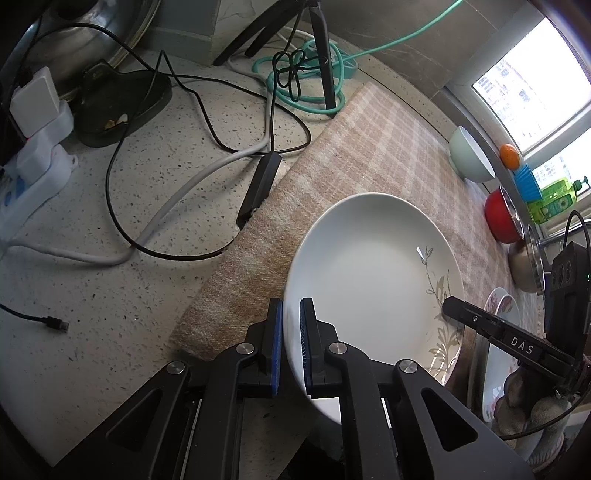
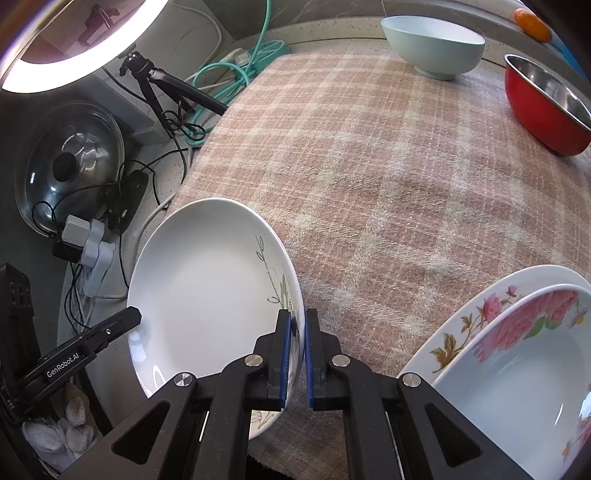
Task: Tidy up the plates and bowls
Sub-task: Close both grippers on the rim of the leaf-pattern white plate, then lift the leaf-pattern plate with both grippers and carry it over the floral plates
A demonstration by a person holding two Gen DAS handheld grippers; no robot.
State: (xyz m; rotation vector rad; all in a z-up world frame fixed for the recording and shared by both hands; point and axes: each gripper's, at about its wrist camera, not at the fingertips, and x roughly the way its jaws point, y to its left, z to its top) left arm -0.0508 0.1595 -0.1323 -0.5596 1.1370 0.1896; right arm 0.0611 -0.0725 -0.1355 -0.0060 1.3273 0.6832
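A white plate with a grey leaf pattern is held tilted above the plaid mat. My left gripper is shut on its near left rim. My right gripper is shut on the opposite rim of the same plate; it shows at the right edge of the left wrist view. A pink-flowered bowl sits in a flowered plate at the near right. A pale green bowl and a red bowl stand at the mat's far side.
Cables, a power strip, a tripod and a glass pot lid crowd the counter left of the mat. An orange lies by the window. A ring light hangs at the upper left.
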